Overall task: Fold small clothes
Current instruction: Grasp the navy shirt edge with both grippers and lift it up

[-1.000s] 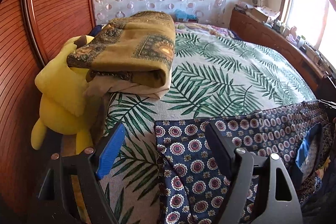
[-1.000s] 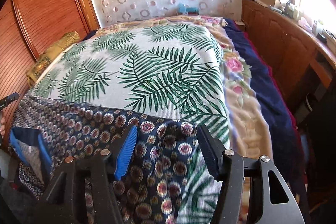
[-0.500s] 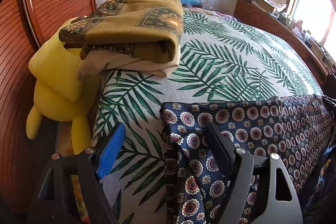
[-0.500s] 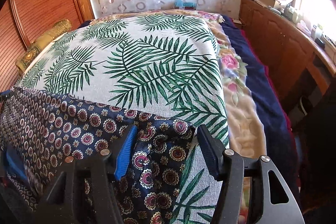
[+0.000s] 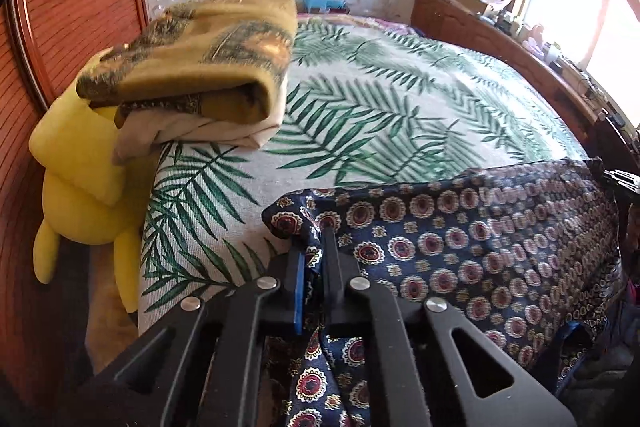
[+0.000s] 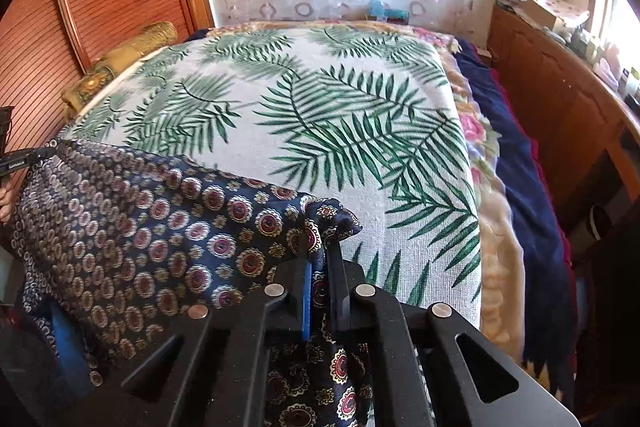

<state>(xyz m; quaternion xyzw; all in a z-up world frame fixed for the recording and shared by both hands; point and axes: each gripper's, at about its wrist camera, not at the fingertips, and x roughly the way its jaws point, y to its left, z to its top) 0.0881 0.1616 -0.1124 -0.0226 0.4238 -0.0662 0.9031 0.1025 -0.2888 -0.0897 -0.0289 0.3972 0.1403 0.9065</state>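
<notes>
the left tongs (image 5: 314,251) are clamped on one corner of the navy patterned garment (image 5: 480,247), the right tongs (image 6: 320,255) on the other corner; half a second ago both stood apart over the cloth. the garment stretches between them across the near edge of the bed (image 5: 400,115). at 10 o'clock from the left tongs a folded olive blanket (image 5: 208,67) lies over a yellow plush toy (image 5: 76,179); nothing stands in the way.
</notes>
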